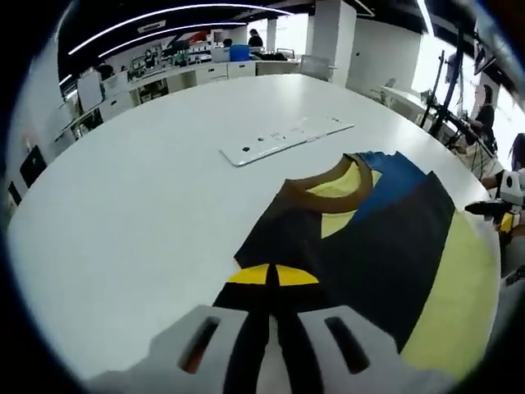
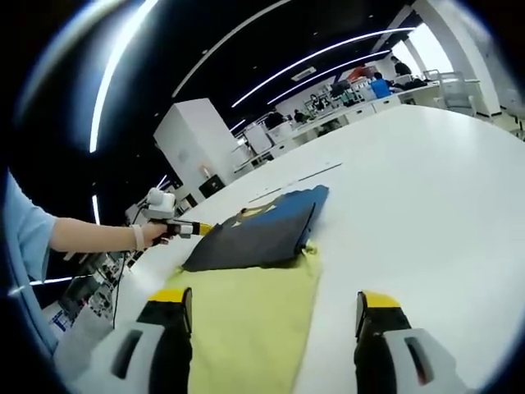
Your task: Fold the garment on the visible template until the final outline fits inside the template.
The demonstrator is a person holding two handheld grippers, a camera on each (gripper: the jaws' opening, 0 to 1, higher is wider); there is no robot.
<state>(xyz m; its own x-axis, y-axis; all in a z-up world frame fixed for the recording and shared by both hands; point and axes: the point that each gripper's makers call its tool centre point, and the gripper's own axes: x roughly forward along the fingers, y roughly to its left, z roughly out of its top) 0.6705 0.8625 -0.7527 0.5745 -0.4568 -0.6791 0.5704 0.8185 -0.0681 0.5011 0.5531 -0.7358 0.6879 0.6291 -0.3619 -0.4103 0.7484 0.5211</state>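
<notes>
At six o'clock in the left gripper view, my left gripper comes up with its jaws pressed together on the dark hem of the garment. That garment lies flat on the white table, and its long axis runs from my jaws toward one o'clock, brown collar farthest away. Under it toward four o'clock the yellow template shows, with a white strip beyond at twelve. My right gripper hovers with jaws spread wide over the template's near end. At nine o'clock my left hand reaches in on a bare forearm.
</notes>
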